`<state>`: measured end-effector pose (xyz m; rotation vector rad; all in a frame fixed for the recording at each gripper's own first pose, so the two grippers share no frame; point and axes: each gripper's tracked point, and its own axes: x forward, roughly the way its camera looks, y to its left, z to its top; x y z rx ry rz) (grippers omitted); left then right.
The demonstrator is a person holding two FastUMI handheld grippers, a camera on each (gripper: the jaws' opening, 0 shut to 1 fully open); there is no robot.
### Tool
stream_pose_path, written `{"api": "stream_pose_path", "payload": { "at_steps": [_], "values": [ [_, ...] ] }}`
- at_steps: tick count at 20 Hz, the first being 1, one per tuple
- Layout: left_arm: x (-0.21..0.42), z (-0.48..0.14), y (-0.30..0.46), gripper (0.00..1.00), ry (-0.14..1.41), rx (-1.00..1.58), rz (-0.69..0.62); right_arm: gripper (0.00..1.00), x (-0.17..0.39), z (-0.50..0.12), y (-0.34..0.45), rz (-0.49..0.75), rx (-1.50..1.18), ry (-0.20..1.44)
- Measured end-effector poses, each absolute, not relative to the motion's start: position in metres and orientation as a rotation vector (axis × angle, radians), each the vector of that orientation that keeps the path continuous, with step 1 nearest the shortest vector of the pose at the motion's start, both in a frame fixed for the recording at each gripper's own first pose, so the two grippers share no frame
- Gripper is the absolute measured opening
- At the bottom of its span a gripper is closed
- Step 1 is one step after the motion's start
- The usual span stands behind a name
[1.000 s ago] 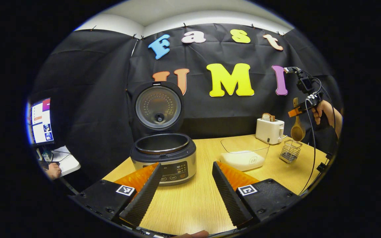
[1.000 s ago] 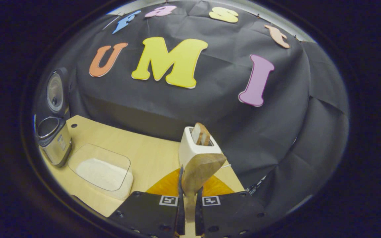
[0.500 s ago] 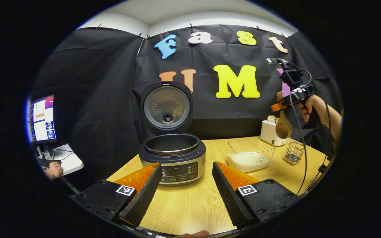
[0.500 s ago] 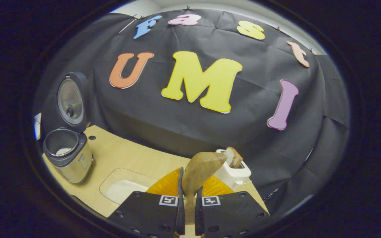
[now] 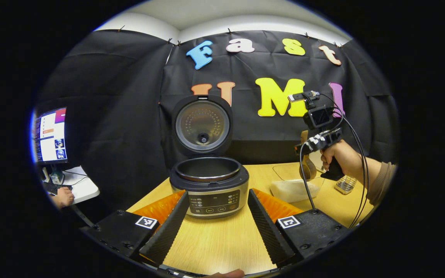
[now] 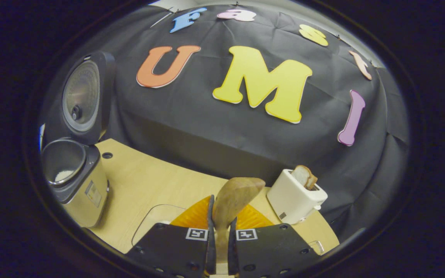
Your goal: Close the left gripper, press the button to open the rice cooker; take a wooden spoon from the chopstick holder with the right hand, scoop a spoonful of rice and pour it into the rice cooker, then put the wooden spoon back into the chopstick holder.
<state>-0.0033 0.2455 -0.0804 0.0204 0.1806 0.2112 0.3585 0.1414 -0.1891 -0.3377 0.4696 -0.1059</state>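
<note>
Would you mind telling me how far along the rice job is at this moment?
Done: the rice cooker stands with its lid up, and the wooden spoon is out of the chopstick holder. In hand: the right gripper clamps the spoon, hanging over the clear rice container; the left gripper is open. Left: scooping, pouring, returning the spoon, though some rice seems to lie in the pot.

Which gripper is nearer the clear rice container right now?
Right. The right gripper, shut on the wooden spoon, hangs just above the rice container; the left gripper sits open in front of the rice cooker.
</note>
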Motion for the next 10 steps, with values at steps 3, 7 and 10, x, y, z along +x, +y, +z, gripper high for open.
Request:
{"api": "stream_pose_path", "payload": {
  "at_steps": [3,7,10],
  "values": [
    [-0.004,-0.083,0.250,0.97,0.187,-0.022,0.211,0.13,0.364,-0.204,0.139,-0.171,-0.341,0.462],
    [-0.006,-0.079,0.261,0.97,0.172,-0.021,0.232,0.12,0.372,-0.214,0.124,-0.276,-0.402,0.425],
    [-0.003,-0.083,0.258,0.97,0.179,-0.029,0.219,0.12,0.375,-0.232,0.127,-0.275,-0.417,0.450]
  ]
}}
